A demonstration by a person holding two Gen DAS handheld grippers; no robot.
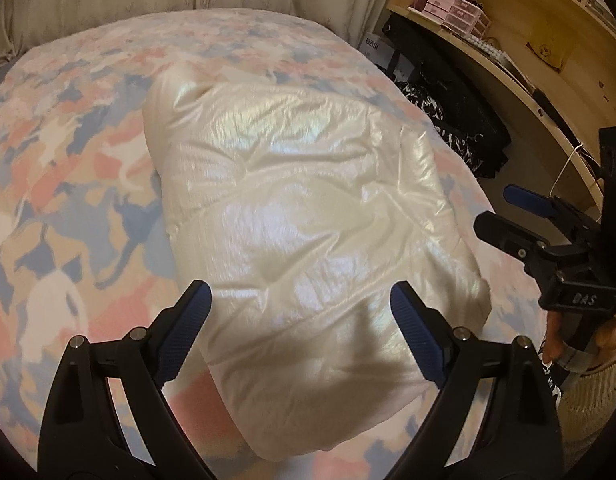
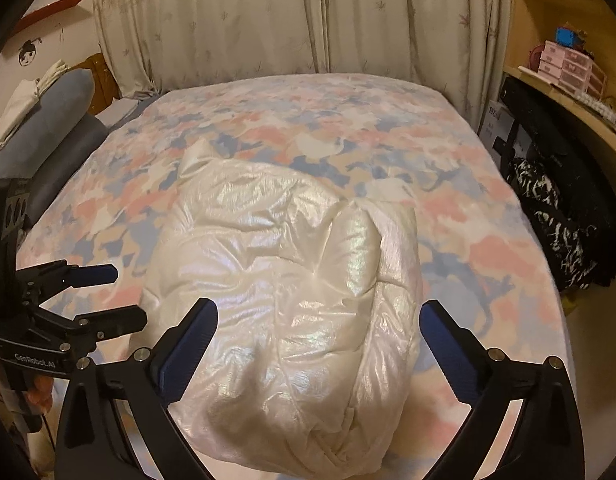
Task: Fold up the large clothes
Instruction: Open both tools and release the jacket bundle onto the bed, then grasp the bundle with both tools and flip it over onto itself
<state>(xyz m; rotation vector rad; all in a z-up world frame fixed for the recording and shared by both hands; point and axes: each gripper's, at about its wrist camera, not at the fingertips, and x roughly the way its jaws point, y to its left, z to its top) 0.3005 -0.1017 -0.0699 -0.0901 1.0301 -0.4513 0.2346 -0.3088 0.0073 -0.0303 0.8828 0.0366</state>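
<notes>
folded pearly puffer jacket [image 1: 308, 208] on bed [image 1: 68, 160]; both hand-held grippers [image 1: 300, 312] [image 2: 318, 326] apart, empty; best pressed flat, evenly.

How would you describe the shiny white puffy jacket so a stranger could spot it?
Find the bed with the pink, blue and white patterned cover. The pearly cream padded jacket lies folded into a bundle on its near half, the only glossy, plain-coloured thing there.
</notes>
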